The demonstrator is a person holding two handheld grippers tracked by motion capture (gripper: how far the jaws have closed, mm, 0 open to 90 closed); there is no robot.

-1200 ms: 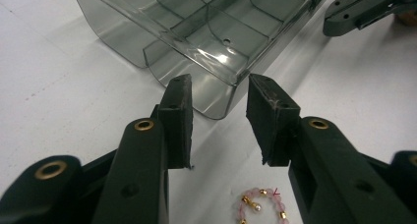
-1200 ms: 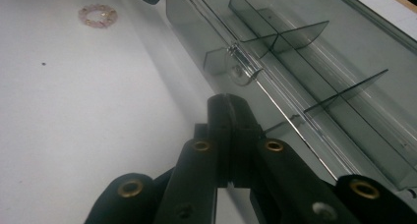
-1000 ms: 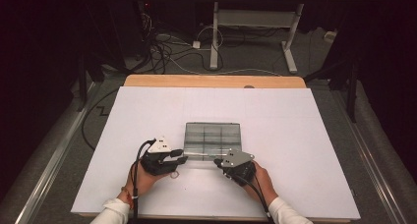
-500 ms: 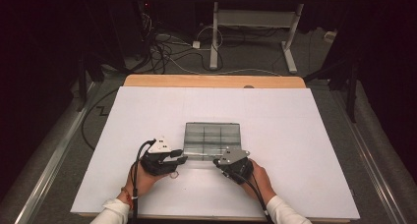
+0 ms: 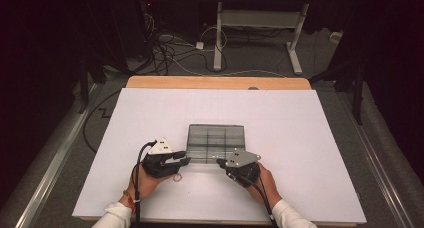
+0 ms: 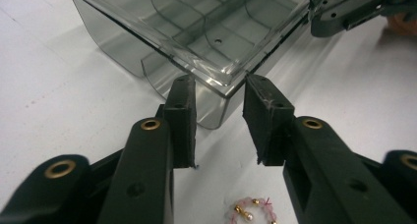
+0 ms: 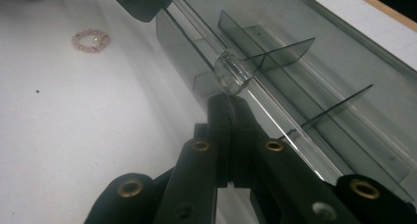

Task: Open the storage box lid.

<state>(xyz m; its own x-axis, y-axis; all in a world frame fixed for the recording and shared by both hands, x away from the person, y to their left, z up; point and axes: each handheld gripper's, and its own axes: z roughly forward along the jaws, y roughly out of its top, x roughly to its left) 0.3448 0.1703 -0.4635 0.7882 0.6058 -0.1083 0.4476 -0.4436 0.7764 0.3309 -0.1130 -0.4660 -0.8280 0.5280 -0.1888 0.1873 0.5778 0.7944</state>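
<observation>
Two claws work one box, on a white tabletop.

Item 1. Box: smoked clear plastic, divided into compartments, lid down over the tray. It lies ahead of and between both claws, its near edge touching or nearly touching them.

Item 2. Left claw: released, jaws spread. The box's near corner stands just ahead of the gap, lid edge level with the pad tips; nothing is gripped.

Item 3. Right claw: clenched, pads pressed together directly beneath the clear latch tab on the lid's front edge. Whether the tab itself is pinched or merely rests on the tips cannot be told.

Item 4. Bead ring: pink with gold beads, loose on the tabletop just behind and below the left claw's pads, apart from the box.

Step in hand, as judged: opening the lid. Handling notes:
- Keep the right claw under the tab and lift gently; thin plastic of this kind likely flexes and snaps back.
- Use the left claw to steady the tray at its corner, closing on the lower wall, not the lid, or the lid is pinned down.
- Lift straight, without twisting the box.
- Avoid sweeping the ring aside with the left claw.
</observation>
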